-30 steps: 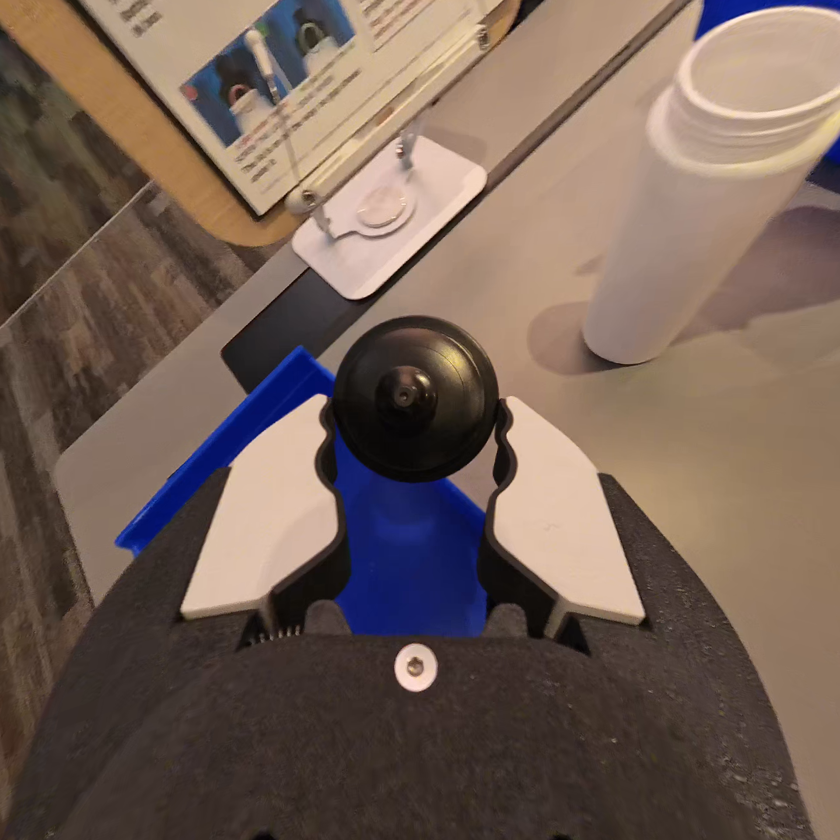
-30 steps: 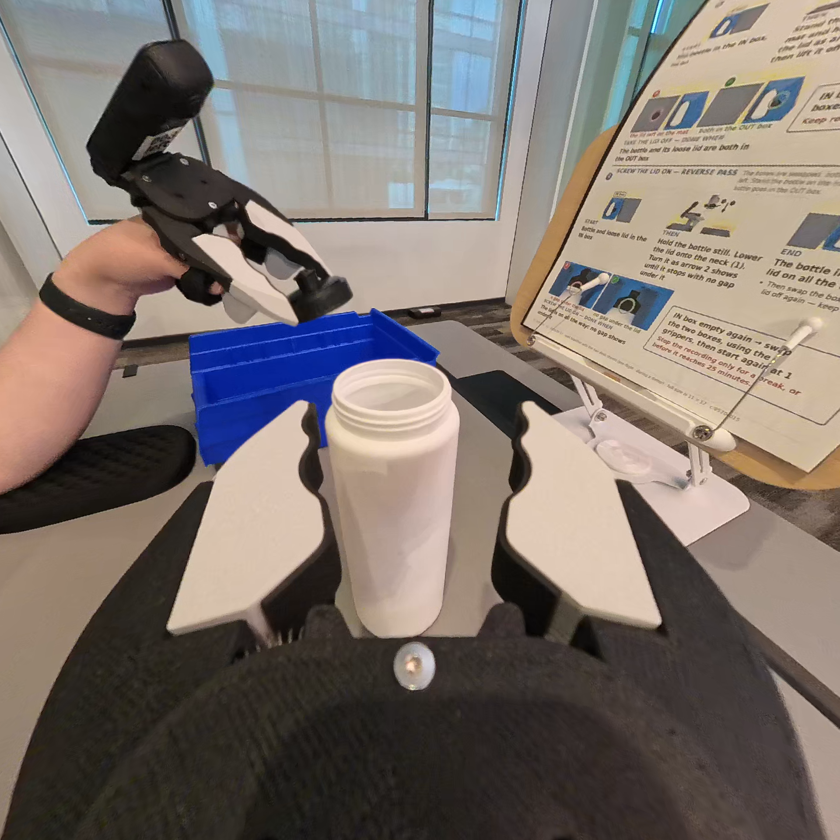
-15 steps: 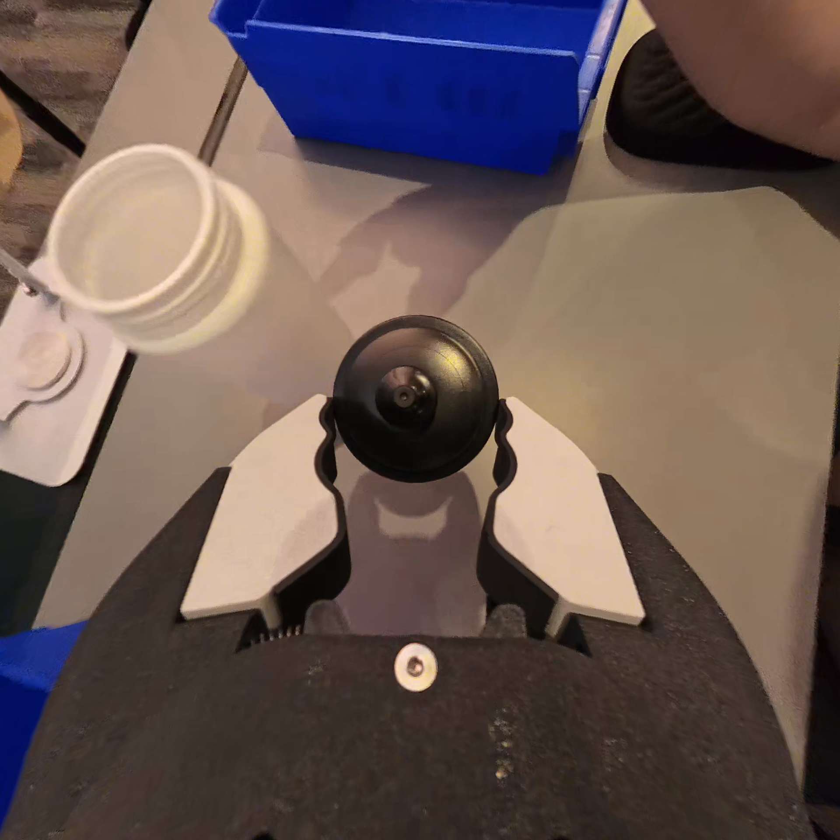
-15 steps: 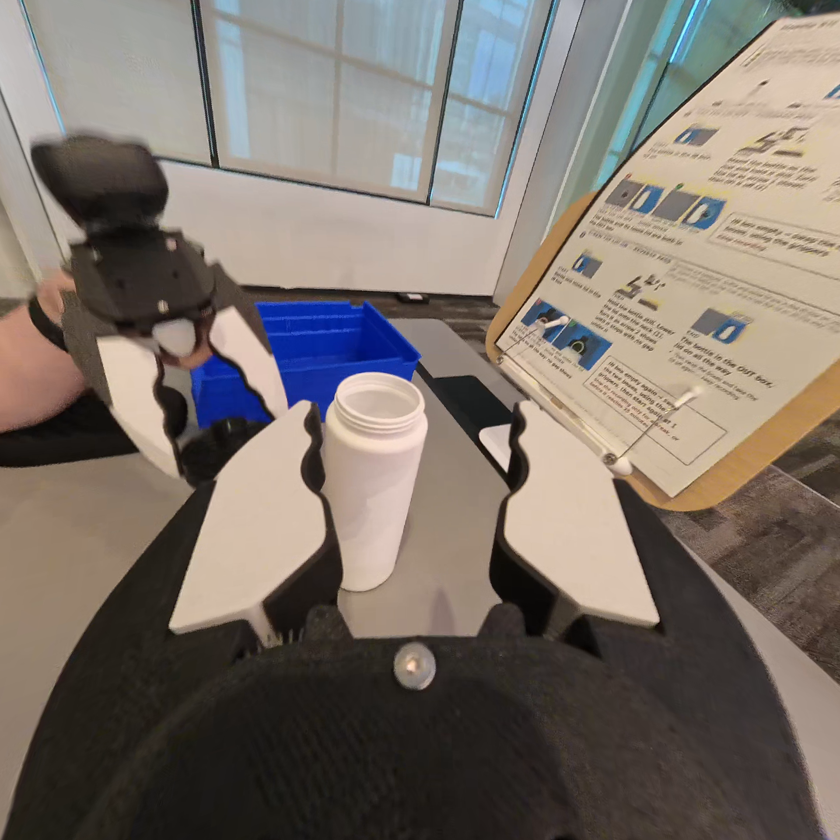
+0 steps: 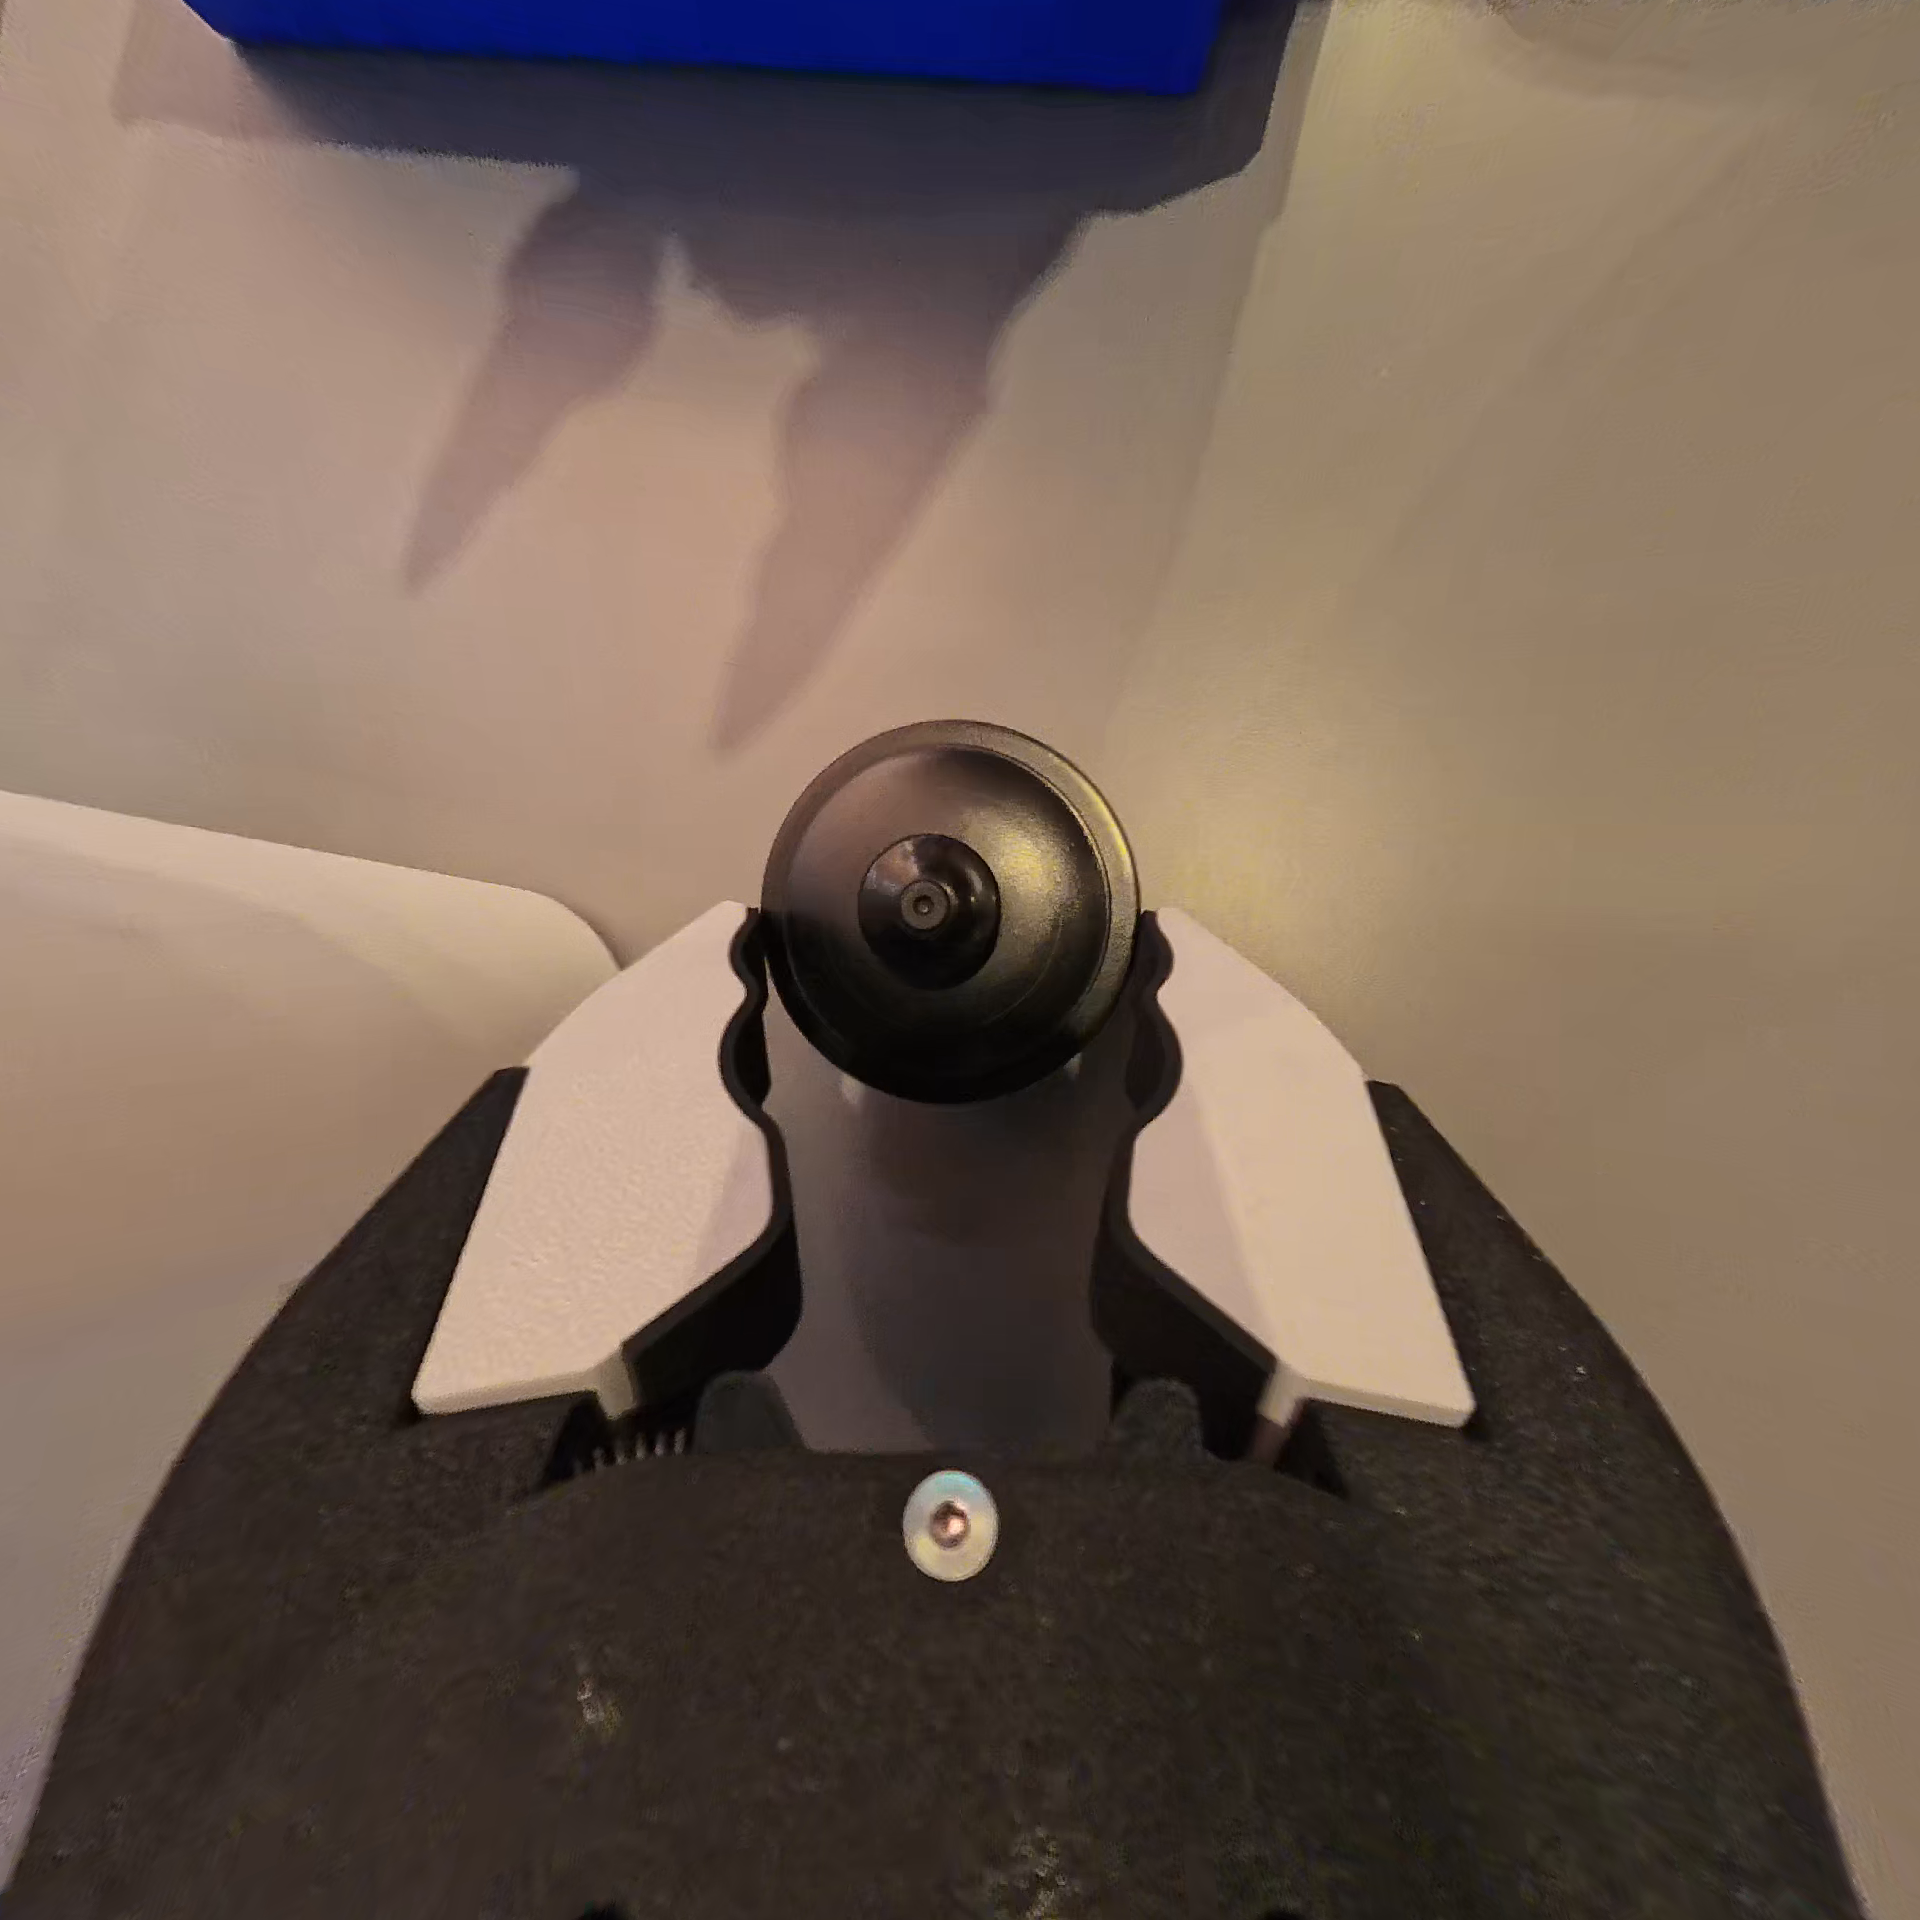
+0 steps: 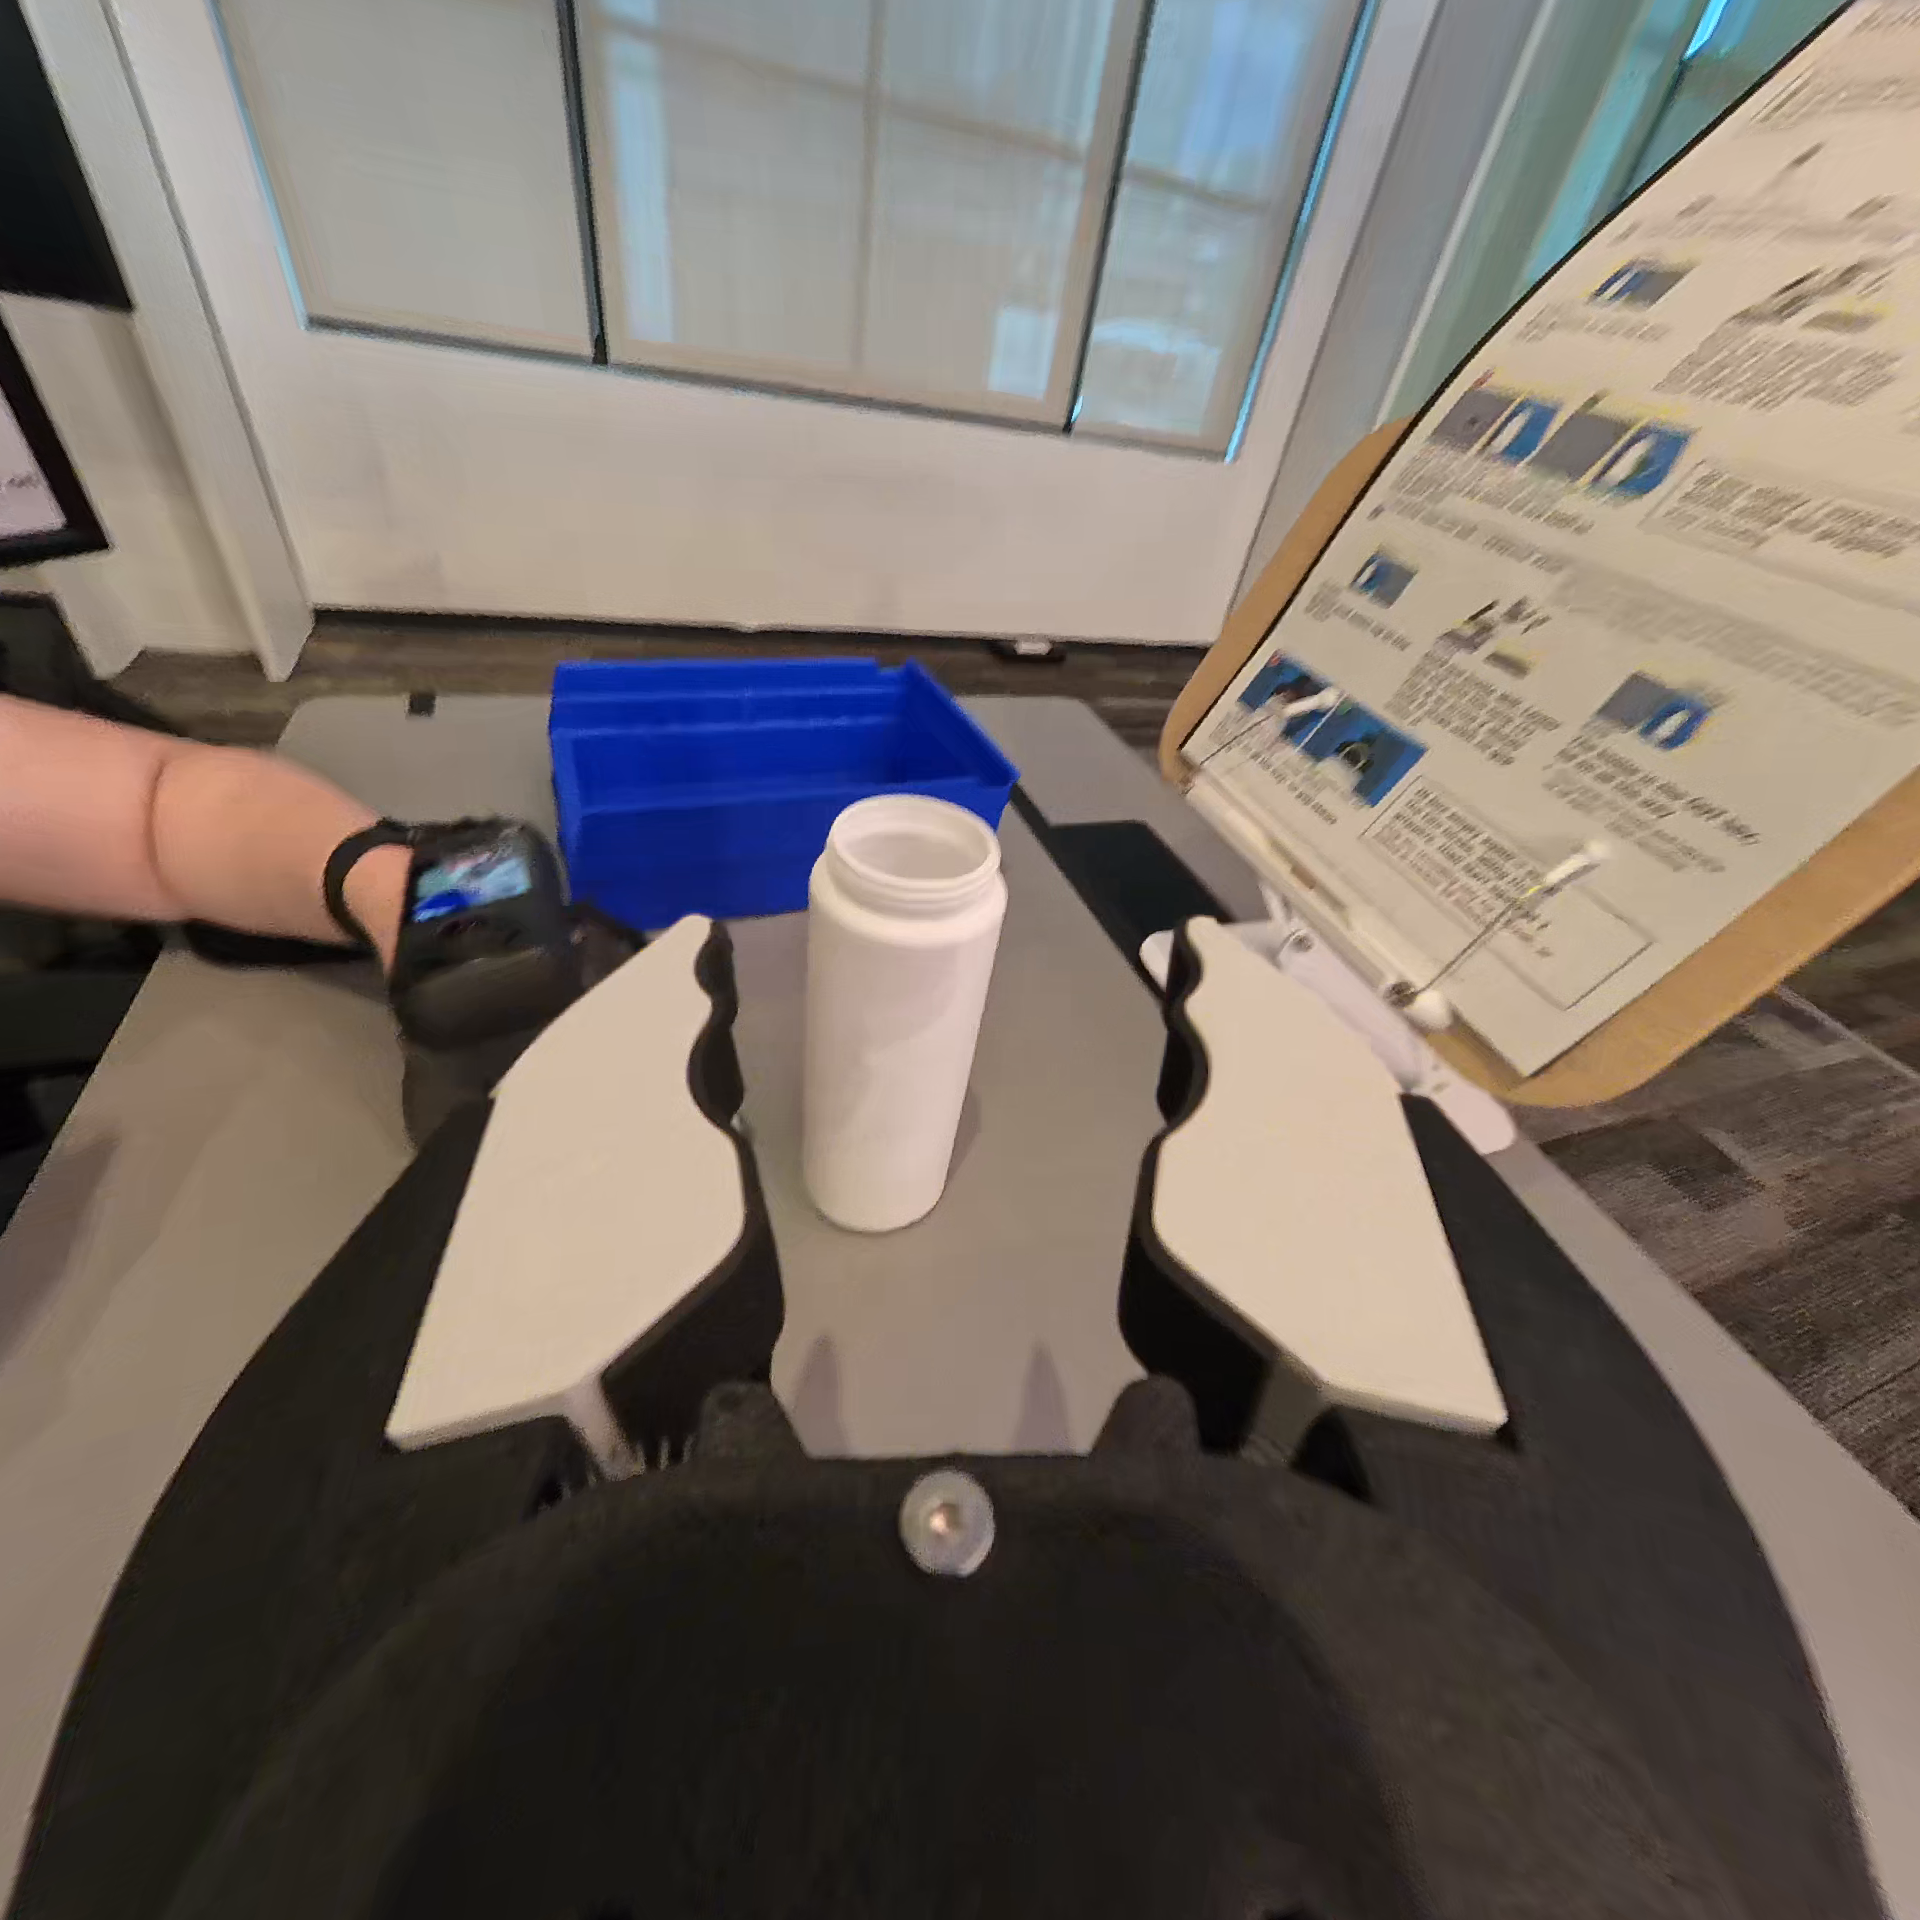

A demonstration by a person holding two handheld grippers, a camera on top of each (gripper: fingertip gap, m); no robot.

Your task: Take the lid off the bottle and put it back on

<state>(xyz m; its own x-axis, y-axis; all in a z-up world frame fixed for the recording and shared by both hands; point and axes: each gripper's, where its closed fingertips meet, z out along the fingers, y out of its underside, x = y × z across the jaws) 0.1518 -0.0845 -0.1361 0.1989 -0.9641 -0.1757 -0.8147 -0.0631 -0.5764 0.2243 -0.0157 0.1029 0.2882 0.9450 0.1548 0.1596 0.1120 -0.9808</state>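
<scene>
- Jaws of left gripper [image 5: 948, 940] clamped on the black lid [image 5: 948, 912], rim pinched on both sides near the fingertips, lid top with its centre nub facing the camera.
- Jaws of right gripper [image 6: 951, 997] wide apart, nothing between the pads; bottle [image 6: 900, 1013] sits ahead in the gap line, not touched.
- Bottle: white, upright, long axis vertical, threaded mouth open and uncapped, standing on the grey table [image 6: 249, 1122], just in front of the blue bin [image 6: 769, 779].
- Left wrist view shows only table surface, gripper shadow and a strip of the blue bin [image 5: 717, 31] at the top edge; bottle out of that view, so the lid is not over the neck.
- In right wrist view the left gripper shows low at the table, to the bottle's left and apart from it, held by a hand wearing a black wristband [image 6: 348, 883]; blurred.
- Key relation, my read: lid is low and off to the side, neck is higher up; lid has to rise and cross over the mouth, flat to the rim.
- Right gripper is nearer the bottle body and lined up with it; judged well placed to close on it and steady it.
- Instruction board [image 6: 1558, 665] on a stand at right, clear of the path.
</scene>
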